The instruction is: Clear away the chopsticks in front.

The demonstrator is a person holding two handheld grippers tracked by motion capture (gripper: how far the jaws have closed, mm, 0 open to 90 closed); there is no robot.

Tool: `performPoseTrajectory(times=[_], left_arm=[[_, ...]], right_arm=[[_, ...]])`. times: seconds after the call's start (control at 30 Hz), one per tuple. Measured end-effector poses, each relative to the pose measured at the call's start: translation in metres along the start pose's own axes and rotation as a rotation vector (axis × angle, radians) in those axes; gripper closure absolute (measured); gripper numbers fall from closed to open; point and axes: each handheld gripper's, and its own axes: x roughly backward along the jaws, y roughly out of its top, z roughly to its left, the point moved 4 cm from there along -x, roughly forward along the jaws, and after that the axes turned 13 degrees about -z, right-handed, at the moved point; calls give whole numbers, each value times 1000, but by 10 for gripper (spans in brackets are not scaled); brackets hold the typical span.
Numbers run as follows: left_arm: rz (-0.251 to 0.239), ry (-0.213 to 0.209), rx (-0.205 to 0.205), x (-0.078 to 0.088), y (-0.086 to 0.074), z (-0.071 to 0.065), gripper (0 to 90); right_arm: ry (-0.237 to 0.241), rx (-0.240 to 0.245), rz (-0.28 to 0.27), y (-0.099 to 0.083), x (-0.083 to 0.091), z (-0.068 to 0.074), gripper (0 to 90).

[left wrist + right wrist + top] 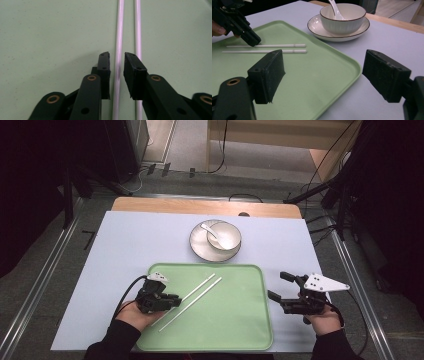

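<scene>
Two white chopsticks (192,301) lie side by side on the green tray (235,320). My left gripper (176,300) rests low over their near ends. Seen from the left gripper view, its jaws (116,56) straddle one chopstick (120,25) with a small gap on each side, and the pads do not press on it. The second chopstick (138,25) runs just outside the right jaw. My right gripper (279,286) hovers at the tray's right edge, wide open (324,65) and holding nothing. The right gripper view also has the left gripper (253,41) tipped down onto the chopsticks (277,46).
A white bowl (225,236) holding a white spoon (209,231) stands on a saucer (200,247) just beyond the tray. A pale sheet (130,250) covers the table. Cables and stands crowd the floor beyond the far wooden edge (200,206).
</scene>
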Motion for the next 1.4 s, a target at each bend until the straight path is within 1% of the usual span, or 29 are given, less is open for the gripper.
performPoseTrajectory(times=[0.03, 0.07, 0.1, 0.13, 0.17, 0.2, 0.27, 0.3, 0.37, 0.43, 0.5, 0.57, 0.67, 0.7, 0.73, 0.77, 0.8, 0.83, 0.87, 0.93, 0.97, 1.07, 1.1, 1.13, 1.2, 1.3, 1.37, 1.4], left_arm=[[6, -16, 14, 0, 0, 0, 682], [12, -30, 21, 1, 1, -1, 682], [5, -33, 23, 1, 1, -1, 651], [6, -36, 14, 3, 2, -1, 614], [0, -44, 18, 6, 3, -2, 585], [-13, -49, 12, 8, 4, -3, 564], [-33, -42, -6, 16, 7, -3, 478], [-47, -34, -16, 20, 8, -3, 460], [-72, -20, -50, 29, 10, -1, 408], [-91, -13, -68, 38, 11, 3, 371], [-113, -6, -63, 46, 11, 9, 353], [-145, 0, -58, 55, 12, 15, 342], [-180, 3, -41, 66, 12, 24, 333], [-189, 10, -42, 70, 12, 26, 326], [-193, 15, -49, 73, 12, 29, 301], [-198, 32, -54, 76, 12, 32, 286], [-206, 50, -67, 79, 11, 35, 293], [-216, 58, -81, 83, 11, 38, 293], [-224, 65, -86, 87, 10, 40, 292], [-240, 71, -86, 93, 9, 45, 282], [-248, 81, -86, 96, 8, 48, 278], [-274, 80, -82, 104, 5, 53, 273], [-281, 91, -88, 106, 4, 55, 273], [-287, 93, -99, 109, 3, 56, 272], [-301, 105, -109, 112, 1, 60, 273], [-324, 128, -106, 116, -2, 65, 273], [-334, 139, -105, 119, -4, 69, 270], [-342, 137, -105, 120, -5, 71, 270]], right_arm=[[0, 1, -1, 0, 0, 0, 183], [0, 1, -1, 0, 0, 0, 183], [-1, -2, -1, 0, 0, 0, 183], [-1, -3, -1, 0, 0, -1, 183], [-2, -3, 0, 0, 0, -1, 183], [-2, -4, 0, 0, 0, -1, 183], [-2, -4, -1, -1, 0, -1, 183], [-1, -4, -1, -1, 0, -1, 183], [-2, -7, -3, -1, 1, -1, 183], [-5, -11, -4, 0, 2, -1, 183], [-7, -12, -5, 0, 2, -2, 183], [-7, -11, -8, 0, 3, -2, 183], [-9, -13, -8, 0, 3, -2, 183], [-10, -13, -9, 0, 3, -2, 183], [-11, -15, -8, 0, 4, -2, 183], [-11, -17, -8, 0, 4, -3, 183], [-13, -17, -8, 0, 5, -3, 183], [-13, -17, -8, 0, 5, -3, 183], [-14, -16, -9, 0, 5, -3, 183], [-17, -16, -8, 0, 6, -4, 183], [-17, -18, -9, 0, 6, -4, 183], [-19, -19, -10, -1, 7, -4, 183], [-19, -18, -9, -1, 8, -4, 183], [-21, -18, -10, -1, 8, -4, 183], [-22, -21, -9, -1, 9, -4, 183], [-24, -22, -9, -1, 10, -4, 183], [-26, -20, -9, -1, 12, -5, 183], [-27, -21, -10, -1, 13, -6, 183]])
